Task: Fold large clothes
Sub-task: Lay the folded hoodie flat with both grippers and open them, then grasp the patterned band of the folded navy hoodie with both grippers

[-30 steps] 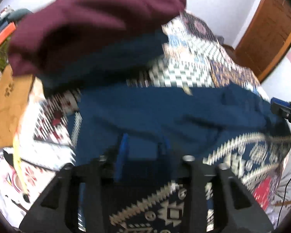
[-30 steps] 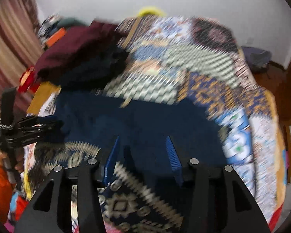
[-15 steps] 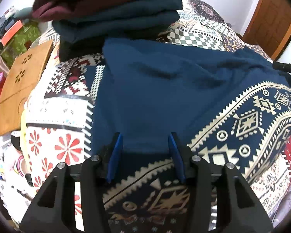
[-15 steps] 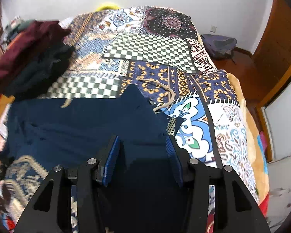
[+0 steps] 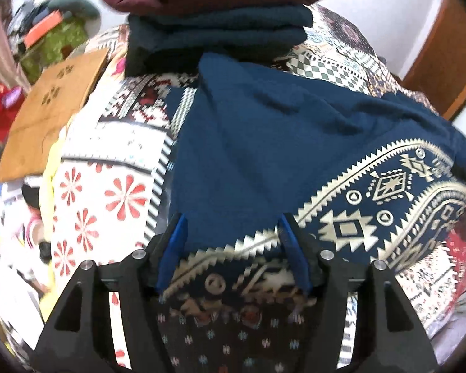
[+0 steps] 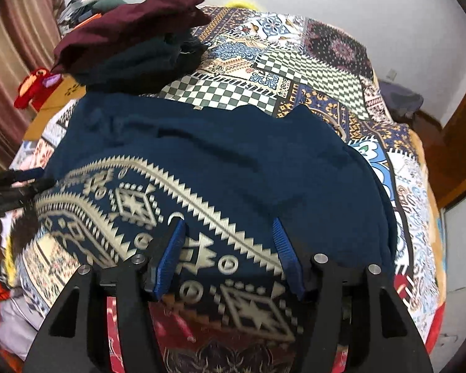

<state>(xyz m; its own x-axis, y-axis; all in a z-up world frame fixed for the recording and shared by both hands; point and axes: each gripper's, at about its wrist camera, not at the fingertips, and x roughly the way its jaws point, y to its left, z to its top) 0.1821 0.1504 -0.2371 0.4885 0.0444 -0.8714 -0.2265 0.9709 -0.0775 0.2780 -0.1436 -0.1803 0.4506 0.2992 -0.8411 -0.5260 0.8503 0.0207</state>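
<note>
With both sets of jaws having just been opening and nothing between them, I judge a fold just laid and let go. My left gripper [image 5: 231,222] and right gripper [image 6: 230,227] hang released over the navy garment [image 6: 233,152], spread across the middle of the patchwork bed [image 6: 310,74]. Next I must pick a fresh edge to pinch. Its near hem is hidden behind my fingers; the folded stack [image 5: 217,31] at upper centre is cut off.
</note>
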